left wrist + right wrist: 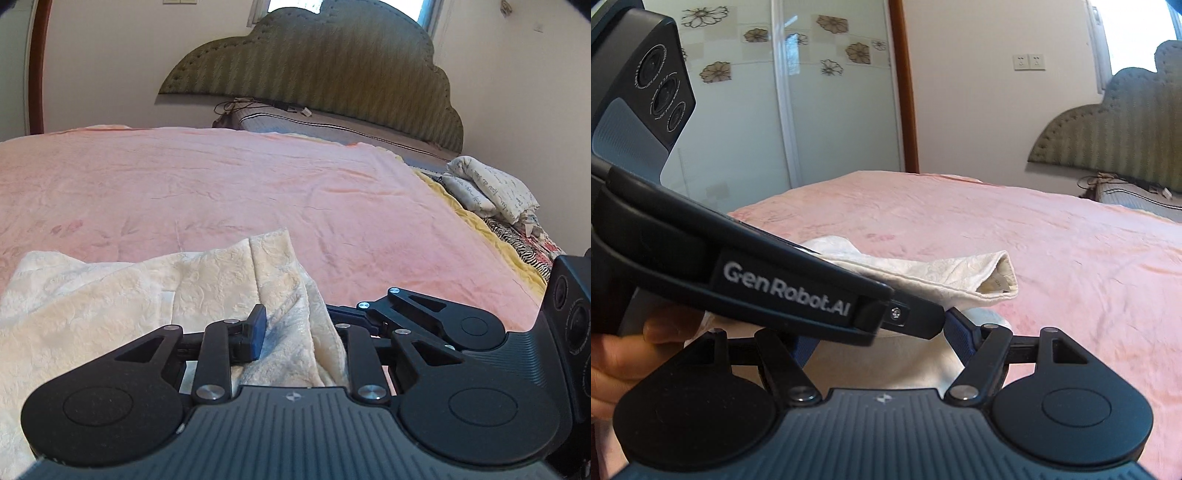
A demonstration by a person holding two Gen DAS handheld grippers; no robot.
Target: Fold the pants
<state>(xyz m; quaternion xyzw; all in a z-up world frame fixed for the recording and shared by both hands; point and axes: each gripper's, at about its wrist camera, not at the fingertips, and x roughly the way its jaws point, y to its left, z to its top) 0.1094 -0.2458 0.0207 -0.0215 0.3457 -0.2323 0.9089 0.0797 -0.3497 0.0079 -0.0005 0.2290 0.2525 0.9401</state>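
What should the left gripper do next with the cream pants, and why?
Probably open wide and back straight away. The pants already lie folded over on the pink blanket, yet a bunch of cloth sits between the left gripper fingers, so pulling back without a clear release could drag the fold open.

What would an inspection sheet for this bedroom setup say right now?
Surface: pink blanket on a bed, lightly creased.
Job's things: cream pants, bunched at the near edge.
Clutter: pillows at the bed's side.
Grippers: left gripper has pants cloth between its fingers, grip unclear; right gripper open wide over the cloth.
Cables: dark cables by the headboard.
Surroundings: flowered wardrobe, wall sockets.
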